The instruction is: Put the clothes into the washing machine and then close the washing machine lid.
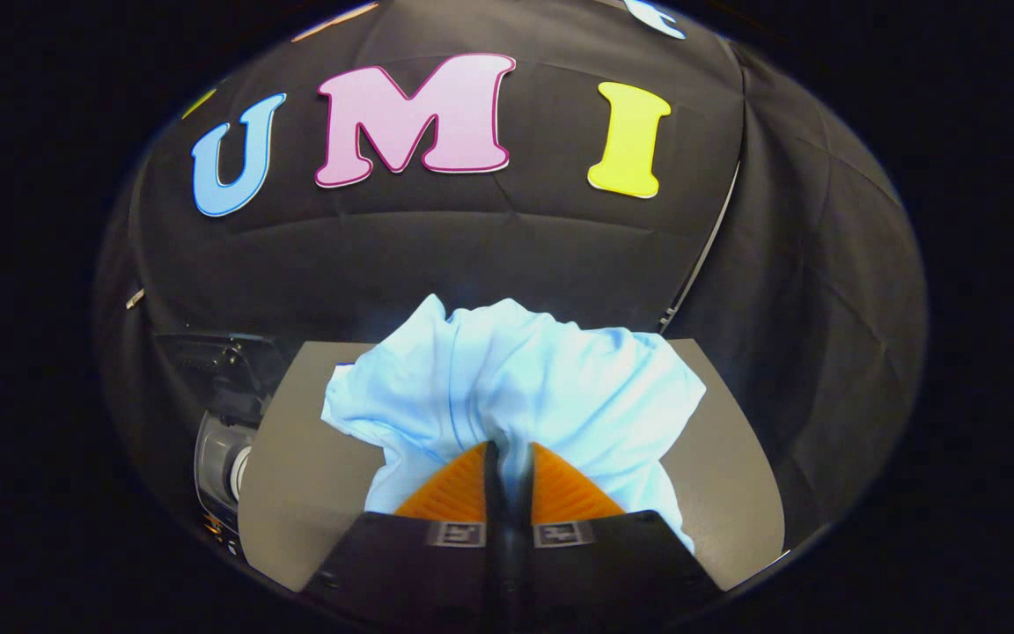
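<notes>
Soft, creased cloth shirt (516,387) pinched in the gripper (508,458) above a smooth matt table (296,475).

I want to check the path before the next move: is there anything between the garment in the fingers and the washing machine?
Nothing visible stands in the way. The gripper has its fingers shut on the light blue garment, above the grey table. The washing machine sits beyond the table's edge, to one side of the fingers; whether its lid is open cannot be told.

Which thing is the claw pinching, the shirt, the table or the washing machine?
The light blue shirt. The claw is shut on its fabric, above the table; the washing machine sits off beside it.
</notes>
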The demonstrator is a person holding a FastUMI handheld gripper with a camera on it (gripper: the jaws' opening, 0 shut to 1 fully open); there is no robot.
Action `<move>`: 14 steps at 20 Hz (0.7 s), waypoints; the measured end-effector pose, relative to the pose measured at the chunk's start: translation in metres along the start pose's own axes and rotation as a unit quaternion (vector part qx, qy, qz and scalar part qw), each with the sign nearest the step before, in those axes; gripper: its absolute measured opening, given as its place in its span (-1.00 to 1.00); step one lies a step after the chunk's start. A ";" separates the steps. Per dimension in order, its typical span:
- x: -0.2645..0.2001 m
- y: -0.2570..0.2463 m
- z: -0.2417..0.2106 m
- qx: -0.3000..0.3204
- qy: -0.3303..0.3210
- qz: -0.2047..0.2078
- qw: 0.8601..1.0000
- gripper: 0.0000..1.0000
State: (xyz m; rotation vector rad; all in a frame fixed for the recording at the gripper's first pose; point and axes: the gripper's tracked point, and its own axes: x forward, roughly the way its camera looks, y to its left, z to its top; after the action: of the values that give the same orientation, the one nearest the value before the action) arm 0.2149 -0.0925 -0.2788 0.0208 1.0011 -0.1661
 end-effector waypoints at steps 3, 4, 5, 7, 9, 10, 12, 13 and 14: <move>-0.003 0.000 -0.001 0.026 0.003 0.023 0.999 -0.89; -0.006 -0.001 -0.001 0.026 0.002 0.025 0.999 -0.89; -0.009 -0.001 -0.001 0.024 -0.002 0.026 0.999 -0.89; -0.019 0.000 0.008 0.029 -0.020 0.032 0.999 -0.89; -0.038 0.004 0.023 0.041 -0.044 0.045 0.997 -0.89; -0.050 0.006 0.033 0.044 -0.059 0.052 0.996 -0.90; -0.078 0.010 0.053 0.041 -0.094 0.058 0.993 -0.90; -0.094 0.012 0.064 0.037 -0.115 0.059 0.991 -0.90; -0.108 0.017 0.075 0.033 -0.136 0.061 0.988 -0.89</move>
State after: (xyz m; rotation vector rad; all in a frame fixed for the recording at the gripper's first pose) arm 0.2233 -0.0691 -0.1484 0.1176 0.7192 -0.0866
